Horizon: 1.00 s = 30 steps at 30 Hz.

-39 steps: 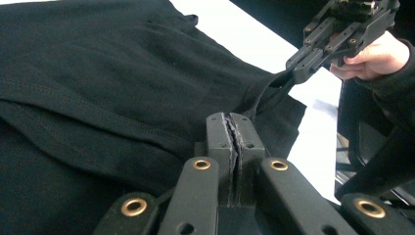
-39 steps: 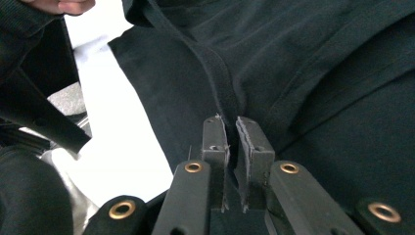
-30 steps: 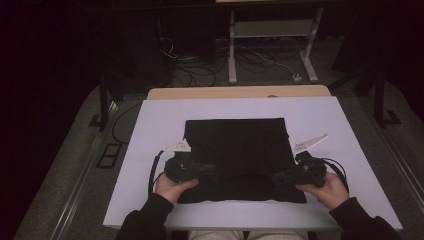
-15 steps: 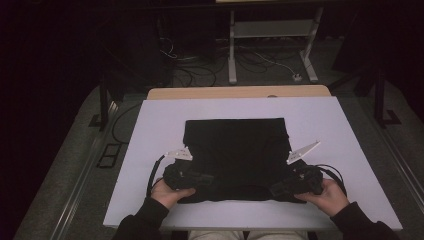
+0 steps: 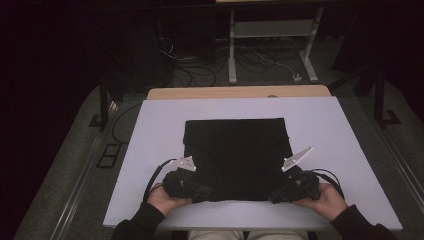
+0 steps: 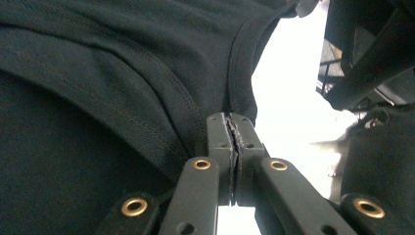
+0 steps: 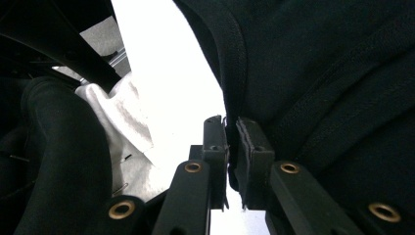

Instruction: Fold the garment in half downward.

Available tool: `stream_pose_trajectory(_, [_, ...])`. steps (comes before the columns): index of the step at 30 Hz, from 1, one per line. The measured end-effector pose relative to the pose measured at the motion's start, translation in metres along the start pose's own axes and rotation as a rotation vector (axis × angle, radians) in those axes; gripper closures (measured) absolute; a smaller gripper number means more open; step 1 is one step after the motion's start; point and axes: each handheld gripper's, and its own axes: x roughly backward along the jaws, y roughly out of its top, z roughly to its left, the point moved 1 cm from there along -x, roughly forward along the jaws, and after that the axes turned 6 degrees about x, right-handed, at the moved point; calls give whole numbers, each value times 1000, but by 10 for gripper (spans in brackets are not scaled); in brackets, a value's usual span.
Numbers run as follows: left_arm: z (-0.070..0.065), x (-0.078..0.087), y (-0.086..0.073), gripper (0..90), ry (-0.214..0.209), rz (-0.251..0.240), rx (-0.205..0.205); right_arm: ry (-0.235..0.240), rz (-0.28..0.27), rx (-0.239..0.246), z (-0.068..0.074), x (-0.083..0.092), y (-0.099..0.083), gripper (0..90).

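Both my hands have drawn back toward the near edge of the surface point(image 5: 150, 120) since the earlier frames. The black garment point(image 5: 235, 155) is soft ribbed knit, folded roughly square, lying mid-surface. My left tool point(image 6: 233, 128) pinches its near-left hem; my right tool point(image 7: 231, 128) pinches its near-right hem.

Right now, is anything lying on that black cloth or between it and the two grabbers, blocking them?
Nothing visible does. The black cloth lies flat on the white table with nothing on top. The left gripper and right gripper are each shut on its near hem, one at each corner.
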Motion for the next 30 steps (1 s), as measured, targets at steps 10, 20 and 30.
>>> stream_pose_trajectory(10, [3,-1,-5,872,-10,38,19,17,30,-1,3,-6,-1,816])
stream_pose_trajectory(20, [3,-1,-7,870,-12,49,26,20,49,0,4,-12,-1,814])
stream_pose_trajectory(30, [1,1,-7,802,10,25,-1,13,43,-8,5,-12,-1,762])
